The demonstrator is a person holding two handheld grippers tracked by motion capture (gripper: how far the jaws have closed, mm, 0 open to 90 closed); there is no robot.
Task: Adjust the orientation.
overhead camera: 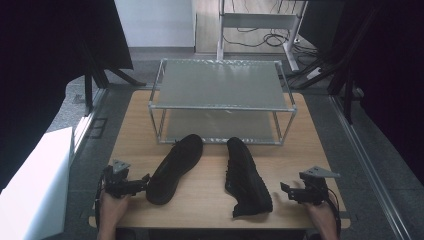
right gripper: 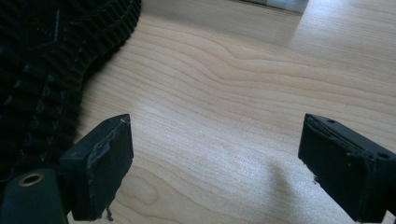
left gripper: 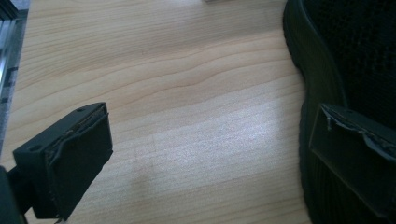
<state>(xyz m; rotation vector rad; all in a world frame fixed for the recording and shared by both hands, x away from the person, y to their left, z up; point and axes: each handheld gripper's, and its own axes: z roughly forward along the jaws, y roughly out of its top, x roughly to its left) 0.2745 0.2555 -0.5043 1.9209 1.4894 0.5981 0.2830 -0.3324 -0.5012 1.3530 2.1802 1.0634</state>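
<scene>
Two black shoes lie on the pale wood-grain surface (overhead camera: 210,200) in front of a two-tier metal-framed rack (overhead camera: 222,100) at 12 o'clock. The left shoe (overhead camera: 175,167) has a smooth, rounded knit upper, its toe pointing to about 1 o'clock. The right shoe (overhead camera: 246,177) shows laces and a ribbed, zigzag-treaded sole. The left gripper (overhead camera: 145,181) sits at 8 o'clock, jaws wide, one blocky pad just beside the left shoe's ridged sole edge. The right gripper (overhead camera: 286,190) rests at 4 o'clock, jaws wide over bare wood.
</scene>
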